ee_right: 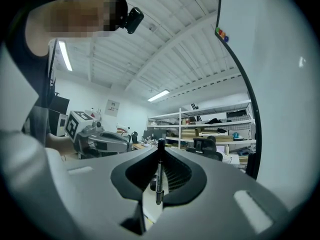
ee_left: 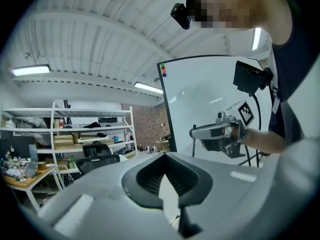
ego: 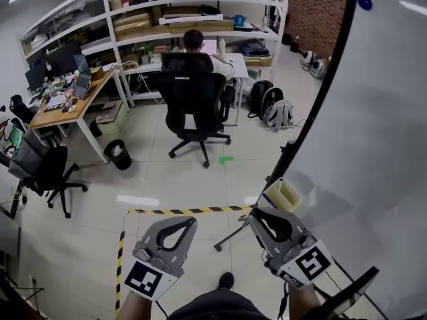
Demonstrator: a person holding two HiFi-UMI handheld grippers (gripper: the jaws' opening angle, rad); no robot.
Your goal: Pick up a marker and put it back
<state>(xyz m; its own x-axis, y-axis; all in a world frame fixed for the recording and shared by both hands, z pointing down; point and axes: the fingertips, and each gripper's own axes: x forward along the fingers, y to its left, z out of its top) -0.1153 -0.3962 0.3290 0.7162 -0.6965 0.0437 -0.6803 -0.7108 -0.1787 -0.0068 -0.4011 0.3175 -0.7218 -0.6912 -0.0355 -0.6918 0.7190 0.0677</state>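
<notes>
A slim black marker [ee_right: 159, 176] stands upright between the jaws of my right gripper [ee_right: 160, 149], which is shut on it. In the head view the right gripper [ego: 257, 213] points forward beside the whiteboard [ego: 373, 112], and the marker is hidden there. My left gripper [ego: 191, 221] is held level to its left, its jaw tips together with nothing between them. The left gripper view looks along its closed jaws [ee_left: 165, 157] and shows the right gripper [ee_left: 220, 132] in front of the whiteboard [ee_left: 200, 99].
A small yellow box [ego: 283, 195] sits at the whiteboard's lower edge, above the stand's leg [ego: 232, 237]. Yellow-black tape [ego: 187, 211] marks the floor ahead. Further off are a person on a black office chair [ego: 193, 102], a bin [ego: 118, 154] and shelving [ego: 167, 19].
</notes>
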